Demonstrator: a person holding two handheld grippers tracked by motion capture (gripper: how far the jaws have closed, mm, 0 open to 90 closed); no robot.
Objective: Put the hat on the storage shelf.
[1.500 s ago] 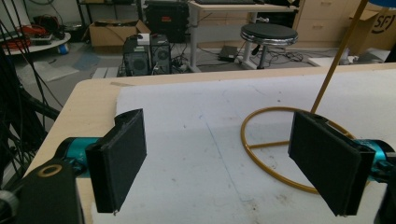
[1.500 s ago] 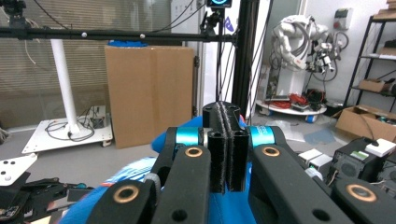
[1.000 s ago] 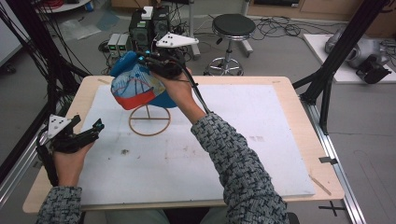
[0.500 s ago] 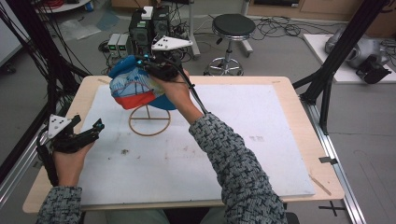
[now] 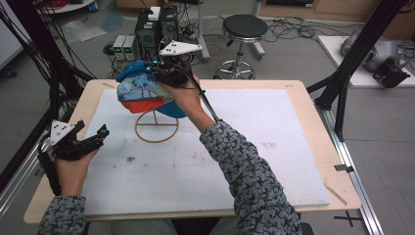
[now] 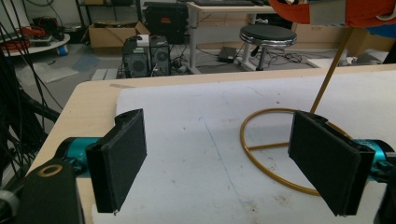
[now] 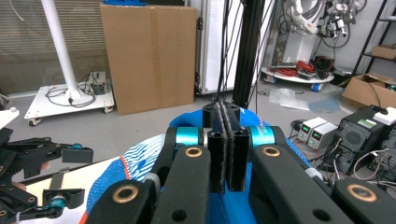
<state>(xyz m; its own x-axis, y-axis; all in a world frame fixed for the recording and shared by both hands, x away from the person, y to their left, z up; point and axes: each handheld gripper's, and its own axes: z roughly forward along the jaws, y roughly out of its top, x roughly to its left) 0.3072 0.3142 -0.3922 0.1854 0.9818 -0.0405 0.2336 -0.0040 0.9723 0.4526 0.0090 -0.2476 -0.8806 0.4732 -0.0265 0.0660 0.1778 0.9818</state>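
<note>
Blue, red and patterned fabric identifies the cap point(image 5: 144, 93), which is seated on top of a thin gold wire stand point(image 5: 156, 128) at the far left part of the white mat point(image 5: 274, 147). The stand consists of a flat ring base lying on the mat and a slanted stem that rises into the cap.

The right gripper point(image 5: 155, 74) is placed at the far upper side of the cap. In the right gripper view its jaws are seen pressed fully together, with blue fabric directly beneath and around them; whether a fold of the cap point(image 7: 140, 158) is pinched between the pads cannot be told from the pictures.

The left gripper point(image 5: 93, 141) is held low at the near left of the mat, well apart from the stand. Its jaws are spread wide and nothing is held between them; through the gap, the ring base point(image 6: 275, 154) is seen on the mat.

Risks to be considered from here:
- The stand is light and narrow-stemmed. If the cap is pulled sideways rather than lifted, the stand is likely to be tipped or dragged across the mat.
- If only a thin edge of fabric is caught, the cap may slip free and drop askew.
- The stand is not steadied by the left gripper, so any snag inside the cap is passed straight to the base.
</note>
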